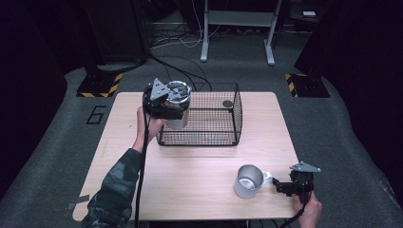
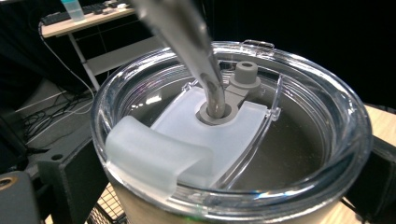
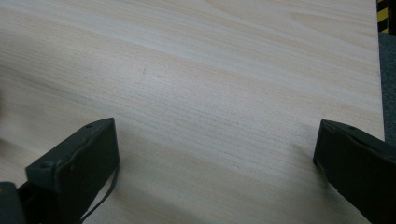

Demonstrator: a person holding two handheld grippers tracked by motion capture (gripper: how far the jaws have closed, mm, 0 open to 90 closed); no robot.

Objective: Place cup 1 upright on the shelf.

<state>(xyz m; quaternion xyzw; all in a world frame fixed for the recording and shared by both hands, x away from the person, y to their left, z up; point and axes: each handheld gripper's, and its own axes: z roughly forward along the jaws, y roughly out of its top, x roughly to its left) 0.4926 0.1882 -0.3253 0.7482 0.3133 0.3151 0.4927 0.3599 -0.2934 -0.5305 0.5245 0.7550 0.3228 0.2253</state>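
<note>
A cream tumbler (image 1: 177, 121) with a clear lid (image 2: 261, 140) and a metal straw (image 2: 187, 37) hangs over the left rim of a black wire basket (image 1: 209, 140). My left gripper (image 1: 167, 107) is shut on it, one black jaw on each side of its body just under the lid. A silver metal mug (image 1: 247, 181) stands upright at the front right of the table, handle (image 1: 267, 177) pointing right. Just right of that handle, my right gripper (image 1: 281, 186) sits low over the wood. Its fingers (image 3: 79, 158) stand wide apart with bare table between them.
The basket stands at the back middle of the light wooden table (image 1: 190, 180), with a small dark round object (image 1: 227, 103) inside near its far right corner. Cables trail from both grippers off the front edge. Dark floor and equipment stands surround the table.
</note>
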